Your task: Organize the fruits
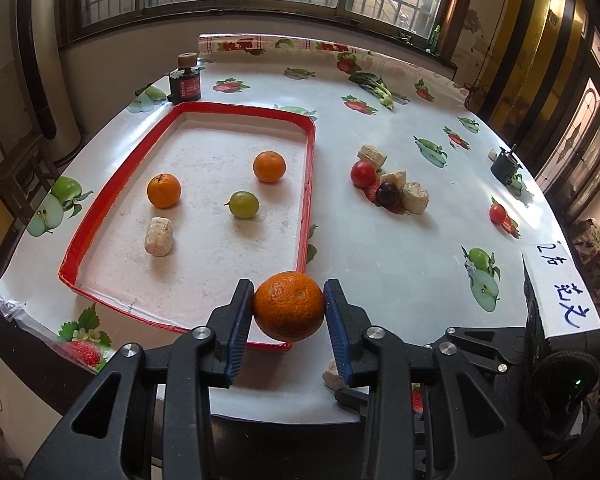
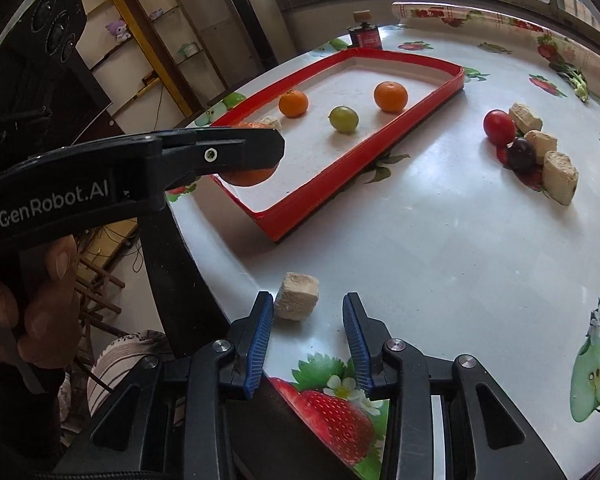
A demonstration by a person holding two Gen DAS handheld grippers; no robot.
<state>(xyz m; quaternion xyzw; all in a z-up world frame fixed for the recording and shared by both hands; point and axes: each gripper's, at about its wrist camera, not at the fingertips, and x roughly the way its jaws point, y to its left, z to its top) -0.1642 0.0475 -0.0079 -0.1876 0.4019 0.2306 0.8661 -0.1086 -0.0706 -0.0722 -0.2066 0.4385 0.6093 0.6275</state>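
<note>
My left gripper [image 1: 289, 307] is shut on an orange [image 1: 289, 306] and holds it above the near right corner of the red-rimmed tray [image 1: 310, 184]. The tray holds two oranges [image 1: 163, 190] [image 1: 269, 166], a green grape [image 1: 244, 204] and a beige block [image 1: 159, 236]. From the right wrist view the left gripper [image 2: 220, 152] hides most of the held orange [image 2: 246, 178]. My right gripper [image 2: 306, 332] is open and empty, just above the table's near edge, with a beige block [image 2: 297, 297] close to its left finger. A red tomato [image 1: 363, 174], a dark plum [image 1: 387, 193] and beige blocks [image 1: 415, 197] lie right of the tray.
A small red tomato [image 1: 497, 213] lies near the table's right edge. A dark jar with a cork lid [image 1: 185, 79] stands behind the tray. A green vegetable [image 1: 374, 84] lies at the far side. A small black object [image 1: 506, 167] sits at the right edge.
</note>
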